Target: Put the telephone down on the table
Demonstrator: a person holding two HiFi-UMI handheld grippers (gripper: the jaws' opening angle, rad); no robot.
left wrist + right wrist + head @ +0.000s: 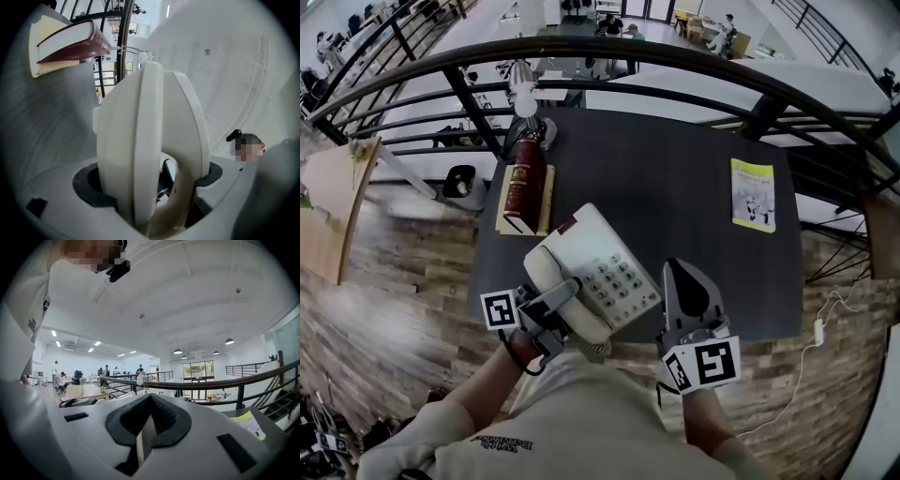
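The left tool (555, 302) covers the middle of the handset (542, 266).

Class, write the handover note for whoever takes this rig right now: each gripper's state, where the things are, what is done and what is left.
Left gripper: shut on the telephone, at its handset side.
Right gripper: shut, empty, at the table's near edge, right of the telephone.
Telephone: keypad up, at the near left edge; I cannot tell whether it rests fully on the table.
Book is far left and booklet far right, both apart from it.
Done: the telephone is at the table.
Left: probably settle it flat, open the left fingers, and draw back.
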